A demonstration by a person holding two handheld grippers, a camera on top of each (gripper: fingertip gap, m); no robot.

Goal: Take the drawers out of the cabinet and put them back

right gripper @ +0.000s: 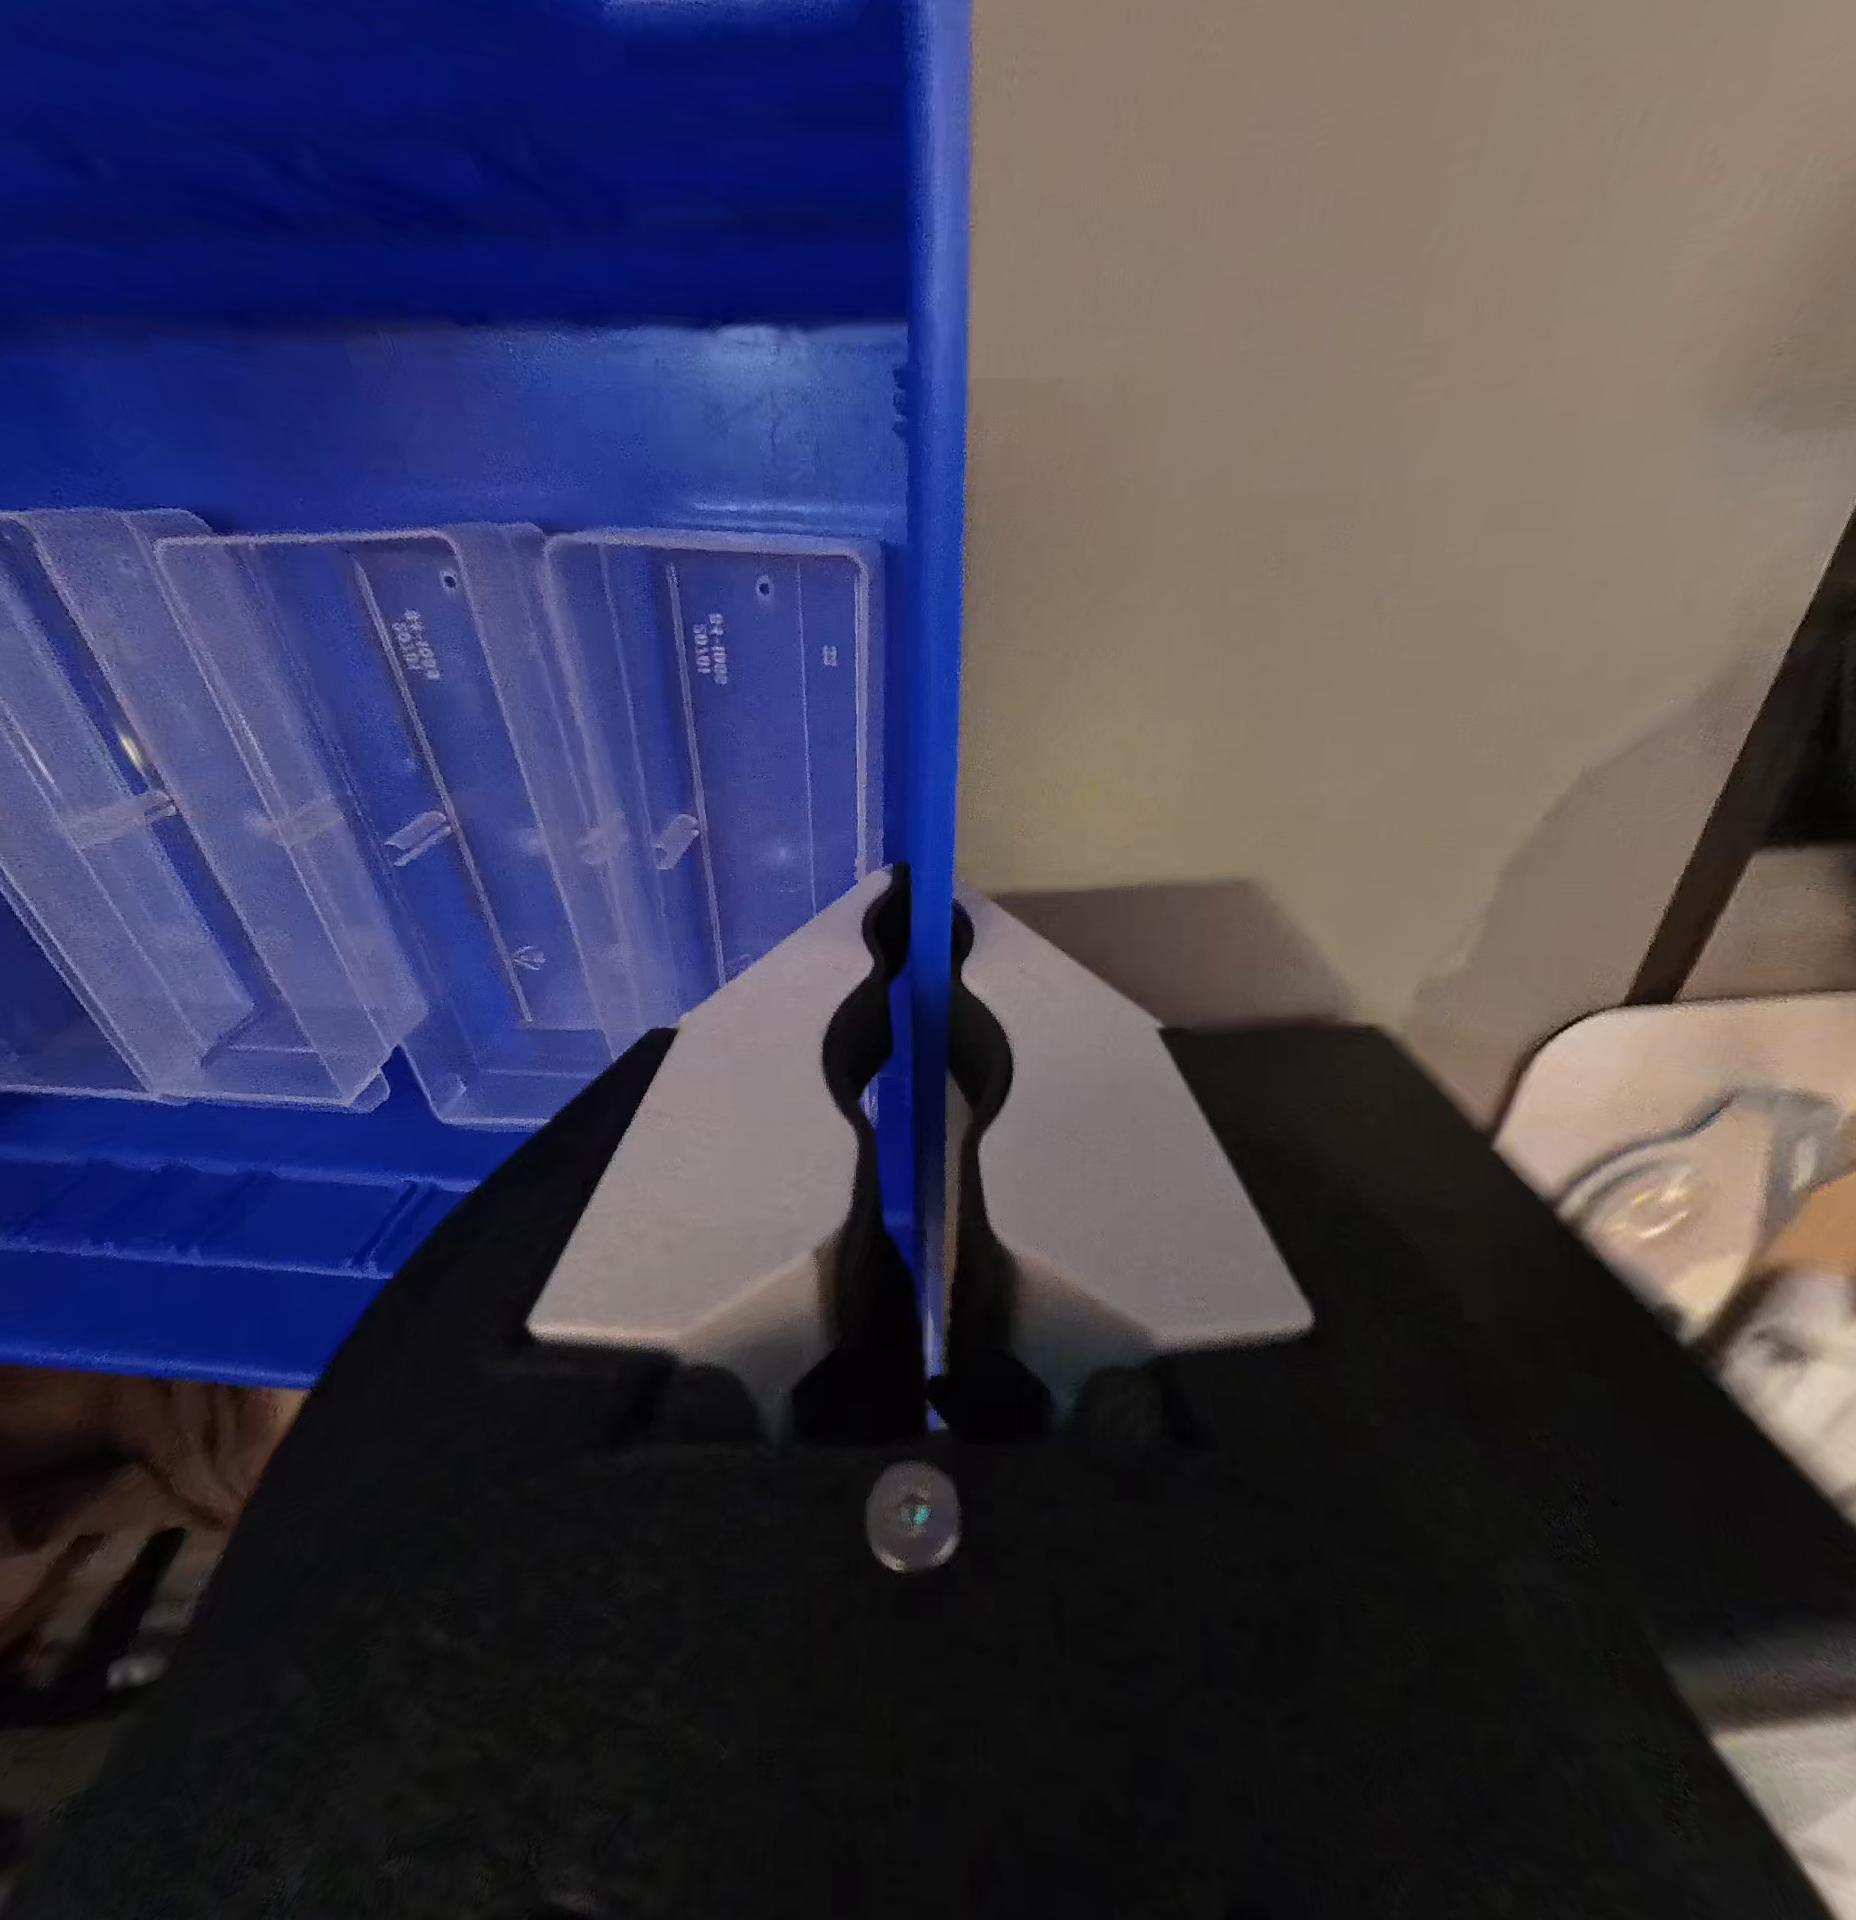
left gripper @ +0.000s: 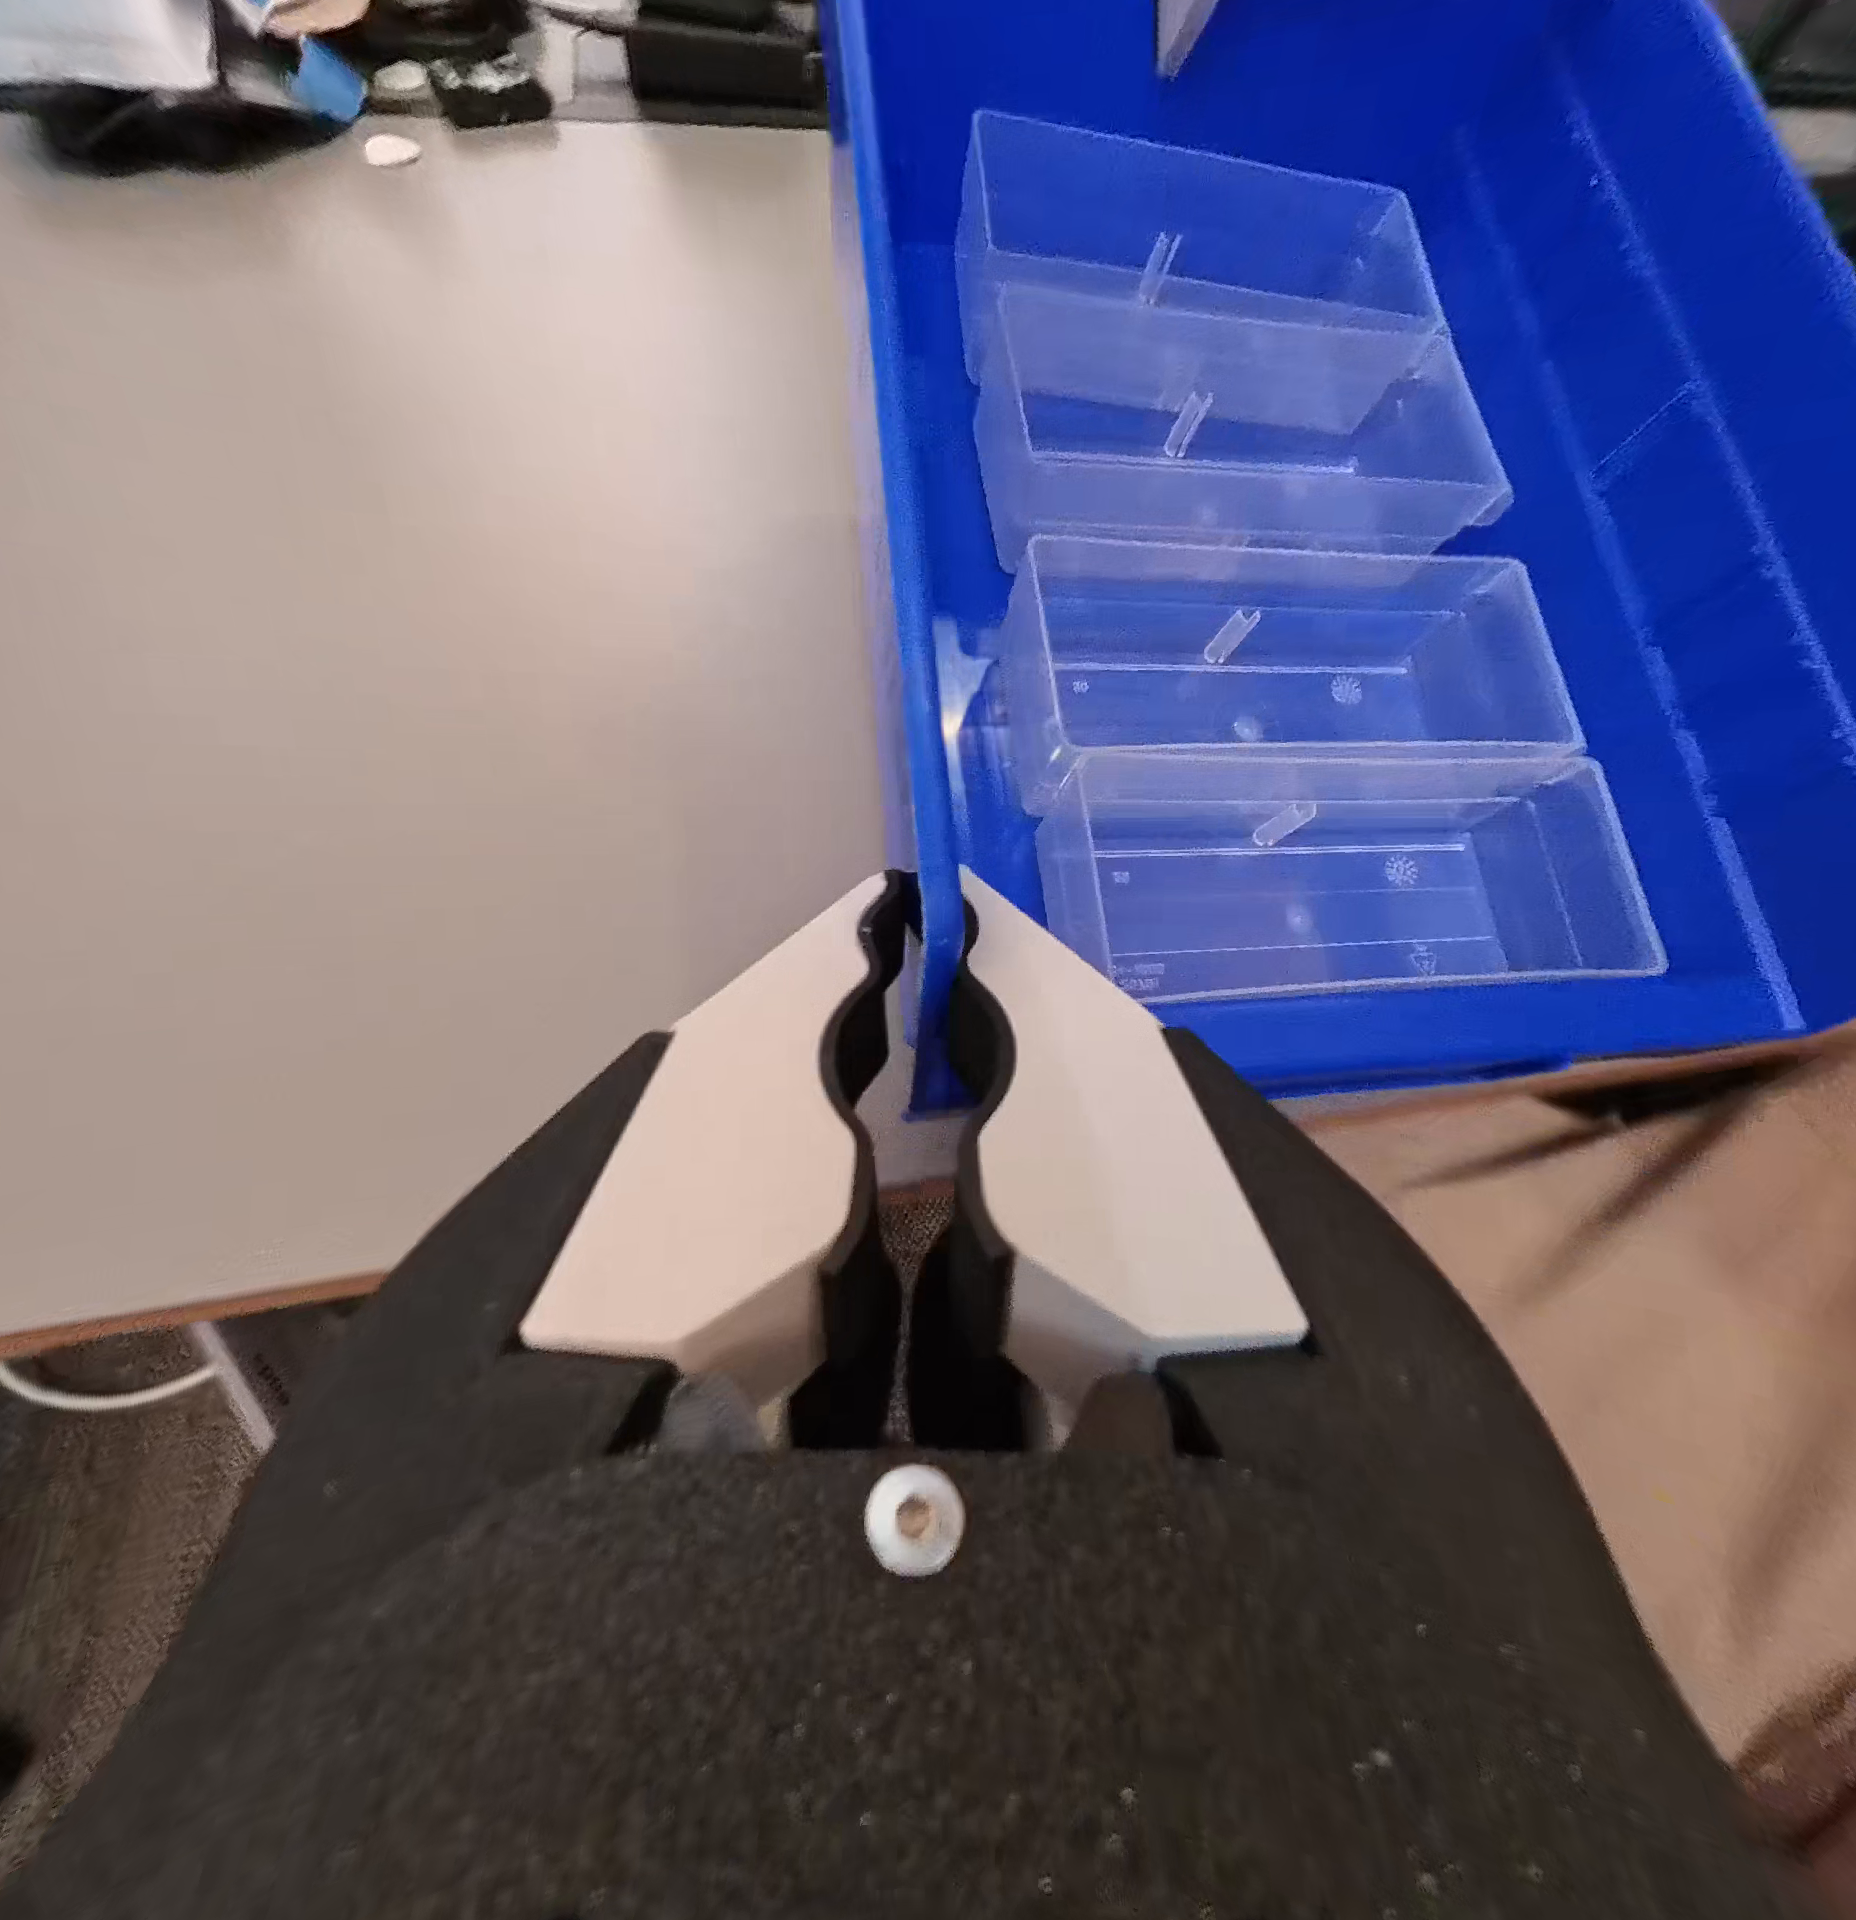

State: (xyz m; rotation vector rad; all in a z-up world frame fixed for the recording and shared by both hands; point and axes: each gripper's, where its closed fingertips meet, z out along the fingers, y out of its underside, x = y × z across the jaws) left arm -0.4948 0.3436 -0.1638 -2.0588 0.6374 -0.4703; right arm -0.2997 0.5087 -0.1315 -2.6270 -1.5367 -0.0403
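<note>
On the left-hand wall of the blue bin (left gripper: 1682, 436), near its closest corner, the left gripper (left gripper: 934, 914) is clamped, one finger inside the bin and one outside. Inside the bin lie four clear drawers (left gripper: 1308, 665), open side up, lined up in a row from the near end toward the far end, the two farthest overlapping. The bin stands on the pale table (left gripper: 384, 623), with dark clutter (left gripper: 176, 94) well beyond the bin's far left corner. On the bin's opposite wall (right gripper: 939, 416) the right gripper (right gripper: 929, 904) is likewise closed, pinching the thin rim between its pads; the drawers (right gripper: 695, 790) show just inside that wall.
</note>
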